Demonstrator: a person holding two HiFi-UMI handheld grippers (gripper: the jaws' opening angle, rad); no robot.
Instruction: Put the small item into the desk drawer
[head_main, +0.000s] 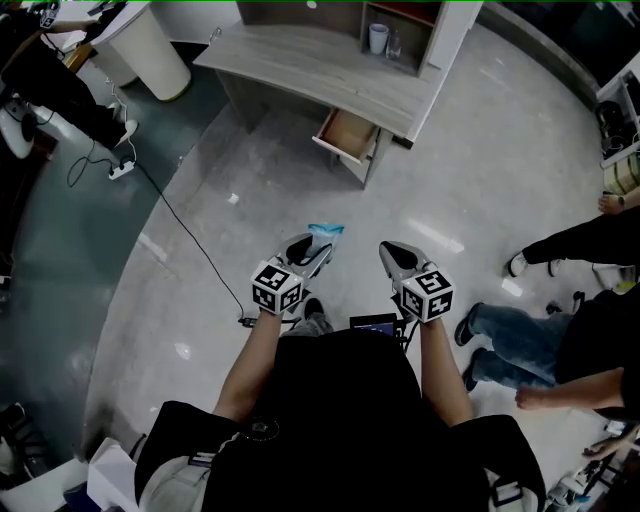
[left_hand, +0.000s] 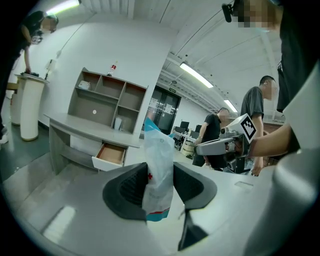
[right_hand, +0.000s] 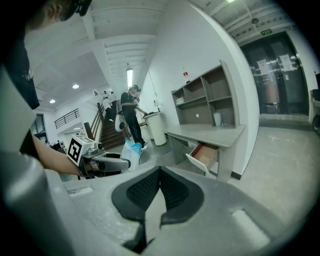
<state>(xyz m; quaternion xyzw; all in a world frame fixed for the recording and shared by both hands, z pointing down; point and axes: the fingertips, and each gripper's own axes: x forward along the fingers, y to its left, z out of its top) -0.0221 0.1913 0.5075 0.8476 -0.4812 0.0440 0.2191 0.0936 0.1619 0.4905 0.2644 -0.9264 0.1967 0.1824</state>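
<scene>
A small white packet with blue edges (left_hand: 159, 170) stands upright between the dark pads of my left gripper (left_hand: 160, 187), which is shut on it. In the head view the packet (head_main: 326, 231) sticks out ahead of the left gripper (head_main: 318, 246), held above the floor. My right gripper (head_main: 388, 252) rides beside it on the right, its jaws shut and empty (right_hand: 159, 182). The grey desk (head_main: 300, 60) stands ahead, some way off. Its drawer (head_main: 347, 133) is pulled open, with a bare wooden inside (left_hand: 111, 154) (right_hand: 205, 155).
A shelf unit on the desk holds a white cup (head_main: 378, 38). A white round bin (head_main: 150, 50) stands left of the desk. A black cable (head_main: 190, 240) runs across the floor to a power strip (head_main: 122, 170). People (head_main: 570, 240) stand at the right.
</scene>
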